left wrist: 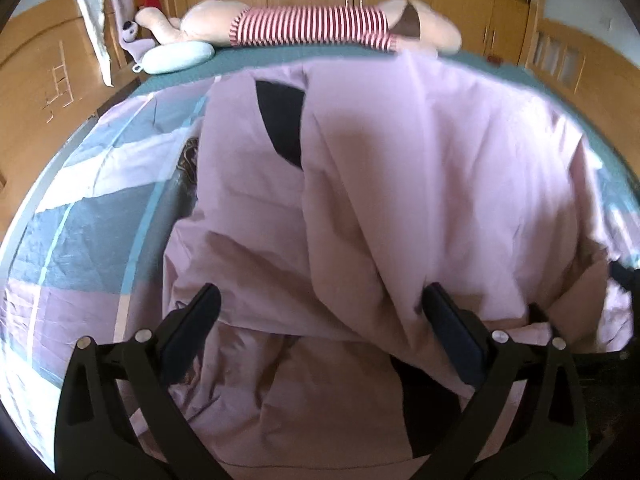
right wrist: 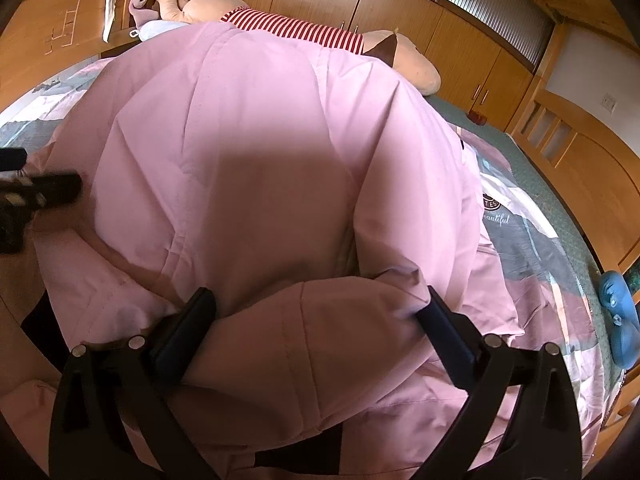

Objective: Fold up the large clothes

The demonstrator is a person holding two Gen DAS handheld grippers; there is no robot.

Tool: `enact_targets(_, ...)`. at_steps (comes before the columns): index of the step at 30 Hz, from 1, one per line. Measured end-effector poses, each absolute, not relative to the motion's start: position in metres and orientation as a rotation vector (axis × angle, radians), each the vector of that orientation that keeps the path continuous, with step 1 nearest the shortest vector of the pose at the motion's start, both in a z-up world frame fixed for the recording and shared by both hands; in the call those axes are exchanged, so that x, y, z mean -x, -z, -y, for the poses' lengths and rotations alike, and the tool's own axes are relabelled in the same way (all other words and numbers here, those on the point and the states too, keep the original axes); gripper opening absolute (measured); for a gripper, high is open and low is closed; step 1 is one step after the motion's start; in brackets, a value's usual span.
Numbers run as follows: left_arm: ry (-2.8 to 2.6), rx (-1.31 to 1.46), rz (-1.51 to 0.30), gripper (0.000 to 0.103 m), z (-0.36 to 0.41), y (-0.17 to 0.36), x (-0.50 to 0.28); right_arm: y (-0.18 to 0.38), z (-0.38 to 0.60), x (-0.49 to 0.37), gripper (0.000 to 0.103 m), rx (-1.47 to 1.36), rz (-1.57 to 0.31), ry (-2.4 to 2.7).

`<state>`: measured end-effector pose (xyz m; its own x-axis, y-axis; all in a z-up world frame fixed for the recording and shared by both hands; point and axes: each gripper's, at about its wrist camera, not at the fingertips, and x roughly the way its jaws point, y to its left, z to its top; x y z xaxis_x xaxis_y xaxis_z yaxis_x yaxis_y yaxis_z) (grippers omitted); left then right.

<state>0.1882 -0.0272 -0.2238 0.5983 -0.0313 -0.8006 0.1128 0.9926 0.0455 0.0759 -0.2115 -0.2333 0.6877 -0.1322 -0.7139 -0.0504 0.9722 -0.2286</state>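
Note:
A large pink garment (left wrist: 400,184) with a black patch lies spread on the bed and fills both views (right wrist: 260,152). My left gripper (left wrist: 320,304) is open, its fingers wide apart over rumpled pink cloth at the garment's near edge. My right gripper (right wrist: 316,304) is open too, and a fold of the pink cloth bulges up between its fingers. The left gripper's dark tip shows at the left edge of the right wrist view (right wrist: 44,194), on the garment's side.
The bed has a grey, pink and white patterned cover (left wrist: 80,200) over a green sheet (right wrist: 532,168). A big plush toy in a red-striped shirt (left wrist: 312,24) lies along the far edge beside a pale blue pillow (left wrist: 176,58). Wooden cabinets (right wrist: 400,12) and bed rails (right wrist: 560,136) surround. A blue toy (right wrist: 620,312) lies right.

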Motion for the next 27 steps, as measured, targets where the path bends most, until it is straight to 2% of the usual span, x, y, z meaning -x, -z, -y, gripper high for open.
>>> enact_targets(6, 0.102, -0.073, -1.006, 0.101, 0.030, 0.239, -0.199, 0.227, 0.213, -0.074, 0.101, 0.231, -0.799, 0.048)
enact_targets(10, 0.101, -0.059, -1.025, 0.101, 0.027, 0.240, -0.202, 0.179, 0.217, -0.054, 0.101, 0.183, -0.532, 0.063)
enact_targets(12, 0.093, -0.065, -1.032, 0.101, 0.029, 0.241, -0.203, 0.160, 0.212, -0.062, 0.101, 0.199, -0.485, 0.047)
enact_targets(17, 0.099, -0.075, -1.044, 0.101, 0.028, 0.241, -0.202, 0.146, 0.203, -0.135, 0.101, 0.106, -0.594, -0.057)
enact_targets(21, 0.113, -0.072, -1.054, 0.101, 0.024, 0.241, -0.203, 0.178, 0.203, -0.201, 0.102, 0.016, -0.785, -0.066)
enact_targets(27, 0.135, -0.065, -1.069, 0.101, 0.015, 0.241, -0.210, 0.175, 0.208, -0.196, 0.102, 0.128, -0.804, 0.014)
